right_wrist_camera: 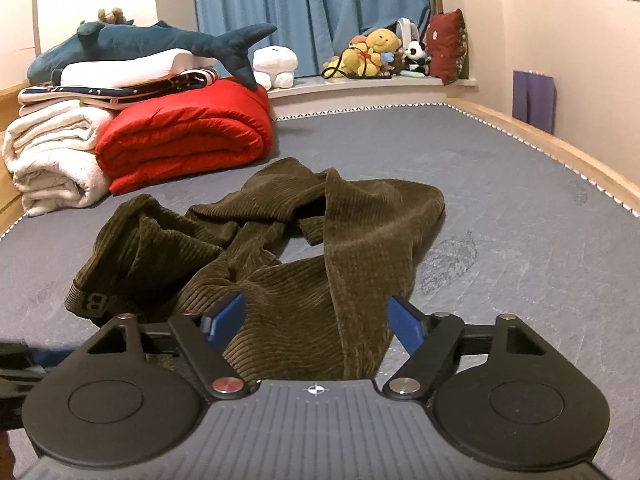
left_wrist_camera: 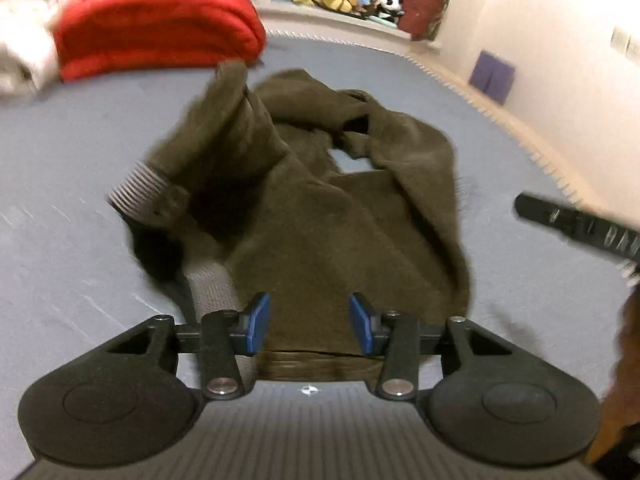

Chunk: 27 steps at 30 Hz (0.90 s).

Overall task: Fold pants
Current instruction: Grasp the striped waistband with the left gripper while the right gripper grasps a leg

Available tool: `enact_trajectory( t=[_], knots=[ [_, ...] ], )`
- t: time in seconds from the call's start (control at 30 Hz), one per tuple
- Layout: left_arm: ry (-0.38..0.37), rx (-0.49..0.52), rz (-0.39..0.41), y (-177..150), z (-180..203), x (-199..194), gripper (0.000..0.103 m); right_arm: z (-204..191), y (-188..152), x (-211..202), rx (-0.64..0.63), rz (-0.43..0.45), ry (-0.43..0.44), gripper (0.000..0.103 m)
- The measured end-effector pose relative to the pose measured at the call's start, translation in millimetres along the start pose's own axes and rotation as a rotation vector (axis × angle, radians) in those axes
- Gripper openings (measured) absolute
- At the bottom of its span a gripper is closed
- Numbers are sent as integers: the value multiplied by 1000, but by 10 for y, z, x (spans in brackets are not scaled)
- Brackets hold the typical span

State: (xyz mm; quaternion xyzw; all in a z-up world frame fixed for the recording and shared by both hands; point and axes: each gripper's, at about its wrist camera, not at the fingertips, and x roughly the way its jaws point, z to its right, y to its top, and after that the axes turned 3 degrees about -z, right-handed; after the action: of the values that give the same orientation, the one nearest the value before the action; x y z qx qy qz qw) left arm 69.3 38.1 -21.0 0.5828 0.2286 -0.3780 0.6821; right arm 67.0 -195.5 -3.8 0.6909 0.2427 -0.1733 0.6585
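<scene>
Pants (right_wrist_camera: 280, 248) lie mid-mattress (right_wrist_camera: 520, 208), quilt (right_wrist_camera: 188, 136) behind-left (towels (right_wrist_camera: 52, 160) beside it).

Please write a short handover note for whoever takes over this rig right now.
Left gripper: jaws apart, straddling the near edge of the olive corduroy pants; pads not pressing on the cloth.
Right gripper: jaws apart, corduroy between them, no grip visible.
Pants: crumpled in a heap on the grey mattress, legs twisted over each other; a ribbed cuff shows on one side. Red quilt and folded white blanket lie behind.
Done: no fold yet.
Left: grasp, spread flat, fold.
</scene>
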Motion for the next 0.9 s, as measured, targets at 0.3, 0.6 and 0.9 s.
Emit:
enact_trajectory(
  t=[0.3, 0.6, 0.9],
  knots=[
    [48, -141, 8, 187, -565, 88, 44, 156, -19, 390, 46, -85, -49, 54],
    [61, -319, -92, 195, -935, 459, 52, 323, -59, 1139, -17, -300, -60, 60],
    [107, -302, -111, 164, -909, 804, 73, 377, -222, 1462, 21, -397, -108, 66]
  ],
)
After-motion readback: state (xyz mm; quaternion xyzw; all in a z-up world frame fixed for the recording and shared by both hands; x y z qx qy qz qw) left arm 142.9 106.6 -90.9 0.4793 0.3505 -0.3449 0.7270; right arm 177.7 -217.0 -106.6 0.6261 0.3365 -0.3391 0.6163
